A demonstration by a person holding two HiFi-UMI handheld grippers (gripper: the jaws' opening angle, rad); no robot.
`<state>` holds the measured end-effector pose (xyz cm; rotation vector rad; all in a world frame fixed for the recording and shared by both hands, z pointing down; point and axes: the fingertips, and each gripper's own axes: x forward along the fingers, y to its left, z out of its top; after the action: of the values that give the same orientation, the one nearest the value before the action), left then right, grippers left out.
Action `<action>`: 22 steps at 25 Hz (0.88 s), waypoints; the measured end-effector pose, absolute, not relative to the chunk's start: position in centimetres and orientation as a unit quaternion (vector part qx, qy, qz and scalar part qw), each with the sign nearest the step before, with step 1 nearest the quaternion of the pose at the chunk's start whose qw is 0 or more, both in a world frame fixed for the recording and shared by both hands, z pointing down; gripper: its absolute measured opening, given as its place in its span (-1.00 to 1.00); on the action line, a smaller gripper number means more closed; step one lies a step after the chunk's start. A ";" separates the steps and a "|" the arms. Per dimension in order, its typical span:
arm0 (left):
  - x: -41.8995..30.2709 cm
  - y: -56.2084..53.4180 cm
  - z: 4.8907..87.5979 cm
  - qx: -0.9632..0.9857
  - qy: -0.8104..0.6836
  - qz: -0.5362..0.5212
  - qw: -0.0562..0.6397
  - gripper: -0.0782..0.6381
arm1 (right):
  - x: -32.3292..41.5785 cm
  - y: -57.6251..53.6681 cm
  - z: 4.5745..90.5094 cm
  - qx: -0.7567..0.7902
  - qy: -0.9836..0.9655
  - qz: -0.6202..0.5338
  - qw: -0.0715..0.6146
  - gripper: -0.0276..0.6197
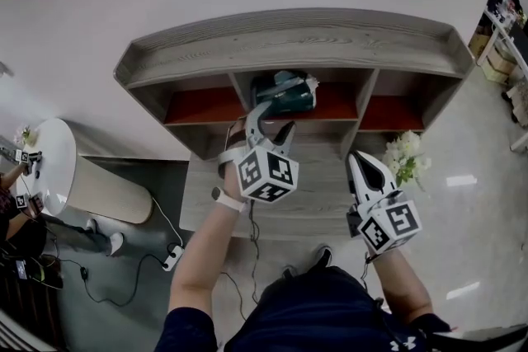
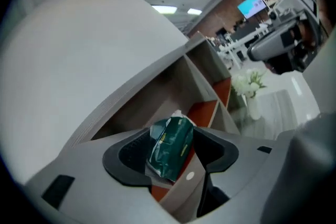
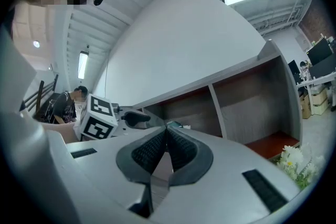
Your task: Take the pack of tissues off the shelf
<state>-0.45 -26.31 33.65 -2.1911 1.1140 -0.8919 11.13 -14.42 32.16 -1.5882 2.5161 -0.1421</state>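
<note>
1 wooden shelf (image 1: 289, 41) has 3 compartments. 2 grippers face it. The left gripper (image 1: 275, 118) holds its fingers wide apart, gripping nothing. The right gripper (image 1: 360, 162) has its fingers closed and empty. 1 green pack of tissues (image 1: 285, 92) lies in the middle compartment, its long axis side to side.

Shelf (image 1: 297, 41) at twelve o'clock: grey wood top, three open compartments with red floors. Pack of tissues (image 1: 287, 91) (dark green wrapper) lies in the middle compartment. Left gripper (image 1: 275, 118) sits at six o'clock of the pack, jaws spread, tips at the compartment mouth; contact cannot be confirmed. Right gripper (image 1: 356, 159) stands at four o'clock of the left one, jaws together. White flowers (image 1: 406, 157) at three o'clock. Round white table (image 1: 51, 165) at nine o'clock.
</note>
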 end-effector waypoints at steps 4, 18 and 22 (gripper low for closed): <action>1.0 -31.2 35.8 -0.774 0.393 -0.416 0.271 -0.02 | 11.8 -15.3 32.4 -0.522 0.847 -0.052 0.085 -0.88; 1.4 -36.7 41.7 -0.715 0.312 -0.555 0.289 -0.41 | 15.0 -17.2 34.5 -0.549 0.826 -0.089 0.088 -0.88; 1.6 -35.8 42.0 -0.710 0.286 -0.556 0.323 -0.49 | 15.1 -17.5 34.7 -0.571 0.810 -0.092 0.091 -0.87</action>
<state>1.56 -35.83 42.02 -1.8638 0.7510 -1.4598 15.07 -17.48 34.70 -1.6970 2.4077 -0.2741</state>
